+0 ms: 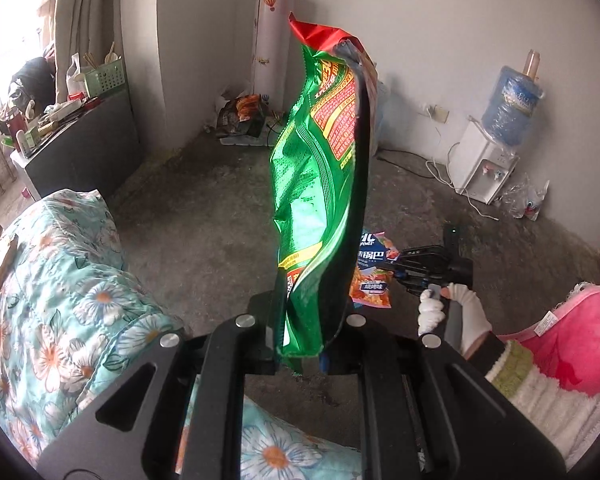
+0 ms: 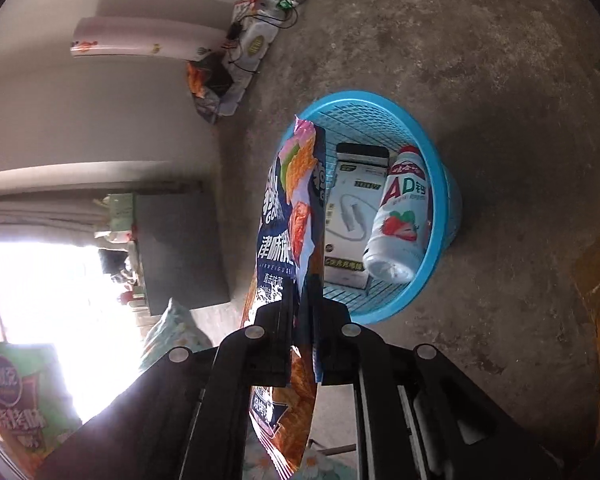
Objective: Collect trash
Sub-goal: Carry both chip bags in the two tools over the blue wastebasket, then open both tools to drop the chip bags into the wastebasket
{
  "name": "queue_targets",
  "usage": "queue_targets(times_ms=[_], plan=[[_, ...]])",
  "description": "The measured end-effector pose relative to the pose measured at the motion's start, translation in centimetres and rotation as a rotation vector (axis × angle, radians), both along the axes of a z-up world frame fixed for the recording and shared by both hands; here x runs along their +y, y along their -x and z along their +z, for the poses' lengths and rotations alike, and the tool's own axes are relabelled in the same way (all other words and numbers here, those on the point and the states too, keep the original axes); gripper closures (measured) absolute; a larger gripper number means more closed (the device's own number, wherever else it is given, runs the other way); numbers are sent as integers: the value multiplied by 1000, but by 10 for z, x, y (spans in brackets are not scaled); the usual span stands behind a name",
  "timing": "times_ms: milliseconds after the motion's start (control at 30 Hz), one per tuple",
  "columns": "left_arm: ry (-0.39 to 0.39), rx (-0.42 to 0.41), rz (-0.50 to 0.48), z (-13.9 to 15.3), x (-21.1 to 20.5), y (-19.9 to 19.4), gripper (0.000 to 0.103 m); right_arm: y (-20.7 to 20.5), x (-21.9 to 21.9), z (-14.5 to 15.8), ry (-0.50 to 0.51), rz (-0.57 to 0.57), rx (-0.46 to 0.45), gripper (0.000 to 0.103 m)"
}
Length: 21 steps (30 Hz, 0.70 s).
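My left gripper (image 1: 306, 320) is shut on a green snack bag (image 1: 320, 184), held upright above the concrete floor. My right gripper (image 2: 304, 320) is shut on a blue snack bag (image 2: 290, 216) and holds it beside the near rim of a blue plastic basket (image 2: 444, 184). The basket holds a white box (image 2: 350, 216) and a white AD drink bottle (image 2: 400, 216). In the left wrist view the right gripper (image 1: 396, 270) shows at right with the blue snack bag (image 1: 374, 268) in it, held by a white-gloved hand (image 1: 460, 308).
A floral quilt (image 1: 60, 300) lies at the left, a pink cushion (image 1: 572, 344) at the right. A water dispenser (image 1: 484, 168) stands by the wall. A dark cabinet (image 1: 88, 140) and a rolled sheet (image 1: 272, 40) stand at the back. Another green snack bag (image 2: 16, 400) shows at bottom left.
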State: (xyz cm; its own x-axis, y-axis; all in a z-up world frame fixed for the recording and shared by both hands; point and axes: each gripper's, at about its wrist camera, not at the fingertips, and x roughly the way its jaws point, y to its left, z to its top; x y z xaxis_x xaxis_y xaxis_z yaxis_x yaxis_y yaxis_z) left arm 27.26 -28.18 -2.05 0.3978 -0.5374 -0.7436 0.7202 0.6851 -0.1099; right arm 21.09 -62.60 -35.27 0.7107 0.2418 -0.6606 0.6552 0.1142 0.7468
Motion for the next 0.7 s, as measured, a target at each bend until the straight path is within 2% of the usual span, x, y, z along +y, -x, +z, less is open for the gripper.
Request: queue_targets(times_ms=[33,133,167,200,300,400,467,600,700], plan=[[-9,6,-3,-3,-3,-1,92,-6,-3,-11,-2,8,33,79],[-31,35,-15,-11,-19,-5,92,-16,-10,-23,94,37,163,69],[-36,46,-22,-15,-24,-7,92,-13,-11,-20,129,37,171,65],[-42,52,-29,-17,-30,-7,92,-9,-13,-16,160,30,166,58],[-65,75,-56,-25,-52,-10,92,13,-18,-4,238,-21,161,56],[-112,117,-97,-37,-82,-13,92,48,-18,12,271,-87,147,56],[-198,83,-152,-52,-111,-10,92,69,-14,19,282,-117,136,56],[-443,-109,-293,-98,-174,1,91,99,-7,24,267,-150,123,56],[-544,-137,-334,-136,-217,-2,88,113,-8,22,235,-148,124,56]])
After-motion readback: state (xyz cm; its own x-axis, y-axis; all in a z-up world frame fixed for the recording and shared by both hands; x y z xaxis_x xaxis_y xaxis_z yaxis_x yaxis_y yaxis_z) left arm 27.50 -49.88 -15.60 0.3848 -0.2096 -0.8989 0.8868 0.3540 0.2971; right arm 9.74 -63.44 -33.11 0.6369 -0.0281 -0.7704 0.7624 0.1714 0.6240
